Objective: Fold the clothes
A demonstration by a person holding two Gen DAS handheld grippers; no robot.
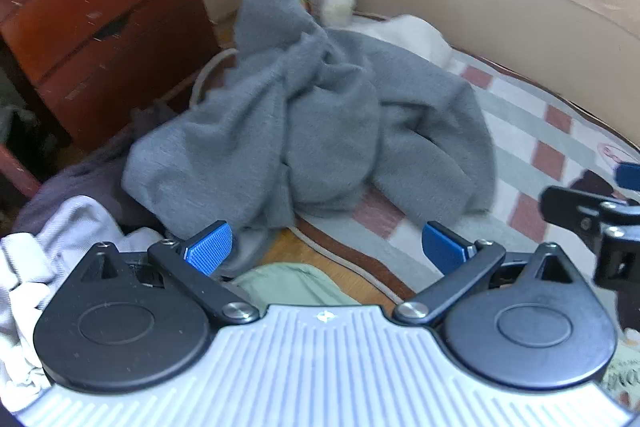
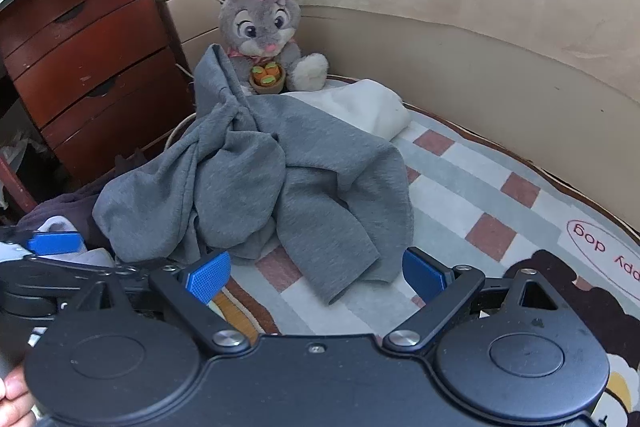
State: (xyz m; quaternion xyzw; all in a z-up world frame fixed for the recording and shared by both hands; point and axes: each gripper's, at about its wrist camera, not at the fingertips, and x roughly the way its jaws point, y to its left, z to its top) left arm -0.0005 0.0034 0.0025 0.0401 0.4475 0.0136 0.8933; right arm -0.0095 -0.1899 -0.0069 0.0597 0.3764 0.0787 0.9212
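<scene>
Grey garment [image 2: 256,179] lies crumpled on the checked mat [image 2: 480,179], one end draped up against the plush rabbit [image 2: 260,23]. Left claw [image 1: 326,247] and right claw [image 2: 318,273] stand wide open, holding nothing. Risk: lifting drags the rabbit over. Dresser [image 2: 80,67] crowds the left; open mat lies right.

Grey garment [image 2: 256,183] crumpled on checked mat [image 2: 472,187], R gripper [image 2: 316,273] empty.
</scene>
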